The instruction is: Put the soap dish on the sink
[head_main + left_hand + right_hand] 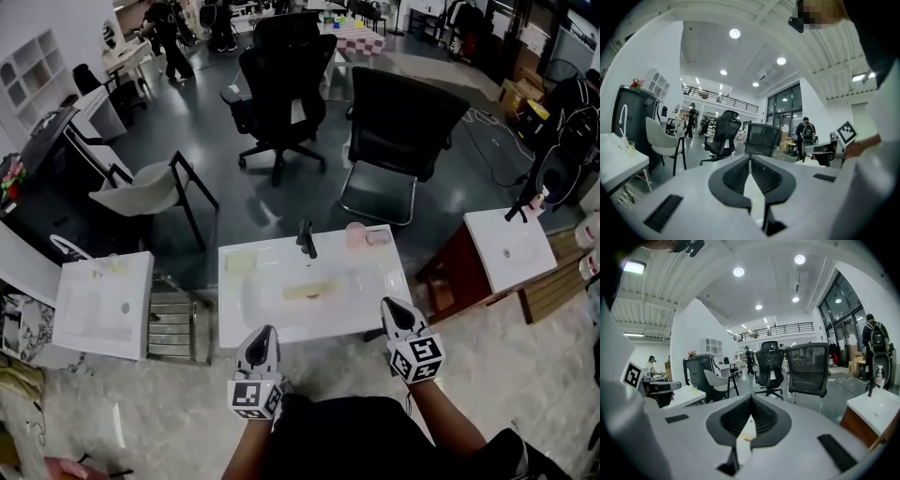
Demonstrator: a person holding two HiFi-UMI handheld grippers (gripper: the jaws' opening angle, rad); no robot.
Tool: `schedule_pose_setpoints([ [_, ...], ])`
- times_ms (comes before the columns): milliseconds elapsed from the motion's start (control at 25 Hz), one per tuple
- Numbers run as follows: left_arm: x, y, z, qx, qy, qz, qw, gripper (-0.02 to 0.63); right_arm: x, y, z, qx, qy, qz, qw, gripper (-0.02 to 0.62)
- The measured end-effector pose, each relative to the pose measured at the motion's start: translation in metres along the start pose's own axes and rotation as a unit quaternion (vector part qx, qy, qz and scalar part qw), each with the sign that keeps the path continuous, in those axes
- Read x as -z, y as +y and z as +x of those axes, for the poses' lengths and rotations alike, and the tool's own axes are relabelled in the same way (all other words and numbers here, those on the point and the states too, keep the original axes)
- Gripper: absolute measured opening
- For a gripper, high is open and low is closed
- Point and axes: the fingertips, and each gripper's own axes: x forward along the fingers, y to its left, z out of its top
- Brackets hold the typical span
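– Soap dish [309,292]: where is it entered?
– Item one. Pale oblong dish, lying flat in the basin of the middle sink [234,323], in front of the tap [307,240]. It has a brownish mark on it, too small to identify. It is well apart from both grippers.
– And the rest, left to right?
– Left sink [94,323]: white, with small yellowish bits [114,266] at its back edge, too small to name.
– Left gripper [265,330]: held over the front left edge of the middle sink. Its jaws are closed tip to tip, with nothing between them.
– Middle sink, back rim: a pale yellow block [240,262] left of the tap and a pink cup [356,234] right of it. What the cup contains cannot be seen.
– Right gripper [389,303]: at the front right corner of the same sink. Its jaws are pressed together and grip nothing.
– Right sink [511,253]: white, on a reddish-brown base, with a dark tap at its back rim. Whether the bowl holds anything cannot be made out.
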Motion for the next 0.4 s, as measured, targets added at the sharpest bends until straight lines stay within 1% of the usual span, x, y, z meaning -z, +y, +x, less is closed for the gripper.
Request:
schedule_pose_setpoints([
  [160, 0.015, -0.03, -0.001, -0.007, 0.019, -0.013, 0.9997, 0.02, 0.012, -0.022, -0.026, -0.006, 0.003, 0.004, 1.0, -0.002],
  [280, 0.025, -0.056, -0.004, -0.015, 0.017, -0.008, 0.9997, 0.02, 0.026, -0.043, -0.047, -0.002, 0.009, 0.003, 1.0, -0.002],
  [400, 0.032, -0.084, -0.004, -0.024, 0.012, -0.012, 0.9996, 0.02, 0.036, -0.067, -0.066, 0.009, 0.012, 0.005, 1.0, -0.002],
])
